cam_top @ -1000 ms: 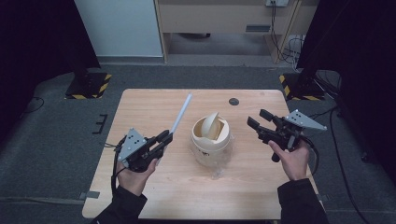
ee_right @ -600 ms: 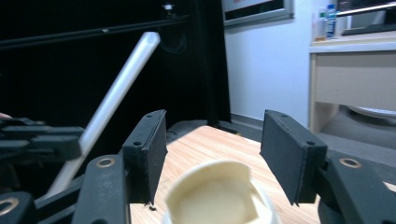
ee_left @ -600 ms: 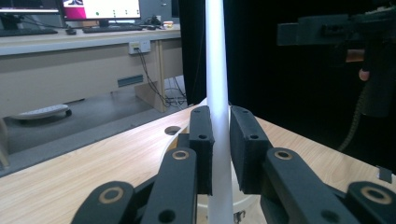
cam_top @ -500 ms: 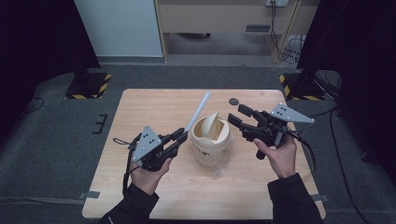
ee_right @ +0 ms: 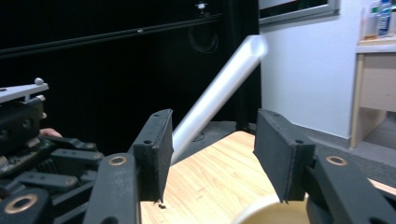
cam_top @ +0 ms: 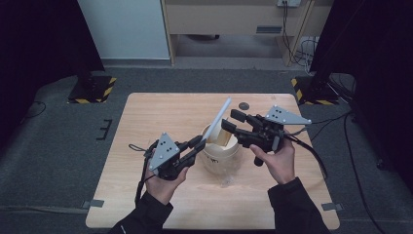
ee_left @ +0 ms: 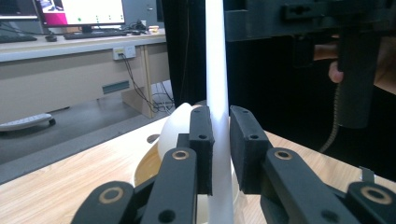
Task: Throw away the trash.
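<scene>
High view: a person at a wooden table (cam_top: 146,117) works two handheld grippers around a cream bowl (cam_top: 221,155) that sits near the table's middle. The left gripper (cam_top: 200,143), just left of the bowl, has its black jaws pinched on a white rod (cam_top: 217,120) that slants up and away over the bowl's far-left rim. From the left gripper view, the rod (ee_left: 217,84) rises straight between the two jaw pads, which press it from both sides, with the bowl (ee_left: 175,128) right behind them. The right gripper (cam_top: 233,121) hovers over the bowl's far-right rim, jaws spread wide and holding nothing. Its own view shows the rod (ee_right: 217,91) crossing beyond the gap between the open jaws, and the bowl's rim (ee_right: 261,211) below. A small dark disc (cam_top: 244,106) lies on the table beyond the bowl.
</scene>
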The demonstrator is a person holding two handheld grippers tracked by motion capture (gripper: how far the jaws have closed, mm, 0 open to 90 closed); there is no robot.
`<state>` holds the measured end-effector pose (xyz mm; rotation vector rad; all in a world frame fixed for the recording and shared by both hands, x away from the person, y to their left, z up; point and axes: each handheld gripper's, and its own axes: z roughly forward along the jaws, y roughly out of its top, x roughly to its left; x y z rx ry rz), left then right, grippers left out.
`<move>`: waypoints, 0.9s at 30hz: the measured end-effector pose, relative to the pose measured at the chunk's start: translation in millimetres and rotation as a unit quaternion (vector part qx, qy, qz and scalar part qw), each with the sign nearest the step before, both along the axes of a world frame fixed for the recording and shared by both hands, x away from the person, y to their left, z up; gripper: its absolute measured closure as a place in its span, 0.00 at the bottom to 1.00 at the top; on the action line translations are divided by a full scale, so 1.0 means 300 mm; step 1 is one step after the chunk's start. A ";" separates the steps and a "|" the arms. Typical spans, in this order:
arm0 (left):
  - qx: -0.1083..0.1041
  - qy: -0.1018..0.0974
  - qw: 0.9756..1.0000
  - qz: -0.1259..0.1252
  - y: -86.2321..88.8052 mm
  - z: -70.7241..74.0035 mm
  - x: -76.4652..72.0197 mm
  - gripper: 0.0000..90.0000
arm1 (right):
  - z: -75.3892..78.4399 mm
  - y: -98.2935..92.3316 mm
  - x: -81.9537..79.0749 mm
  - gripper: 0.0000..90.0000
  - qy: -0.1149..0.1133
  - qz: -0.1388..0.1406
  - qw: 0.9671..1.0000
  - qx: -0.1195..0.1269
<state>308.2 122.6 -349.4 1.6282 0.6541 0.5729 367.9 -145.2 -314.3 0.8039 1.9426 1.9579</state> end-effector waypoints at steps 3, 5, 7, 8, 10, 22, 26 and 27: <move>0.004 -0.002 1.000 -0.005 -0.010 -0.002 -0.007 0.88 | 0.004 0.025 0.000 0.56 0.002 0.012 1.000 0.002; 0.006 -0.003 1.000 -0.008 -0.013 -0.003 -0.011 0.88 | 0.006 0.033 -0.001 0.58 0.004 0.017 1.000 0.003; 0.004 -0.004 1.000 -0.007 -0.013 -0.002 -0.014 0.88 | 0.006 0.046 -0.002 0.63 0.004 0.024 1.000 0.002; 0.006 -0.004 1.000 -0.007 -0.011 -0.002 -0.014 0.88 | 0.004 0.050 -0.002 0.67 0.006 0.029 1.000 0.005; 0.008 -0.002 1.000 -0.004 -0.008 -0.002 -0.014 0.88 | 0.000 0.055 -0.003 0.74 0.012 0.036 0.999 0.005; 0.024 0.021 0.999 -0.002 0.002 -0.029 -0.008 0.89 | -0.011 0.083 -0.013 0.90 0.037 0.073 0.996 0.024; 0.025 0.035 0.999 0.012 0.048 -0.043 -0.007 0.85 | -0.015 0.092 -0.013 0.90 0.038 0.073 0.996 0.015; 0.026 0.038 0.999 0.015 0.060 -0.046 -0.007 0.84 | -0.015 0.093 -0.012 0.90 0.038 0.074 0.996 0.015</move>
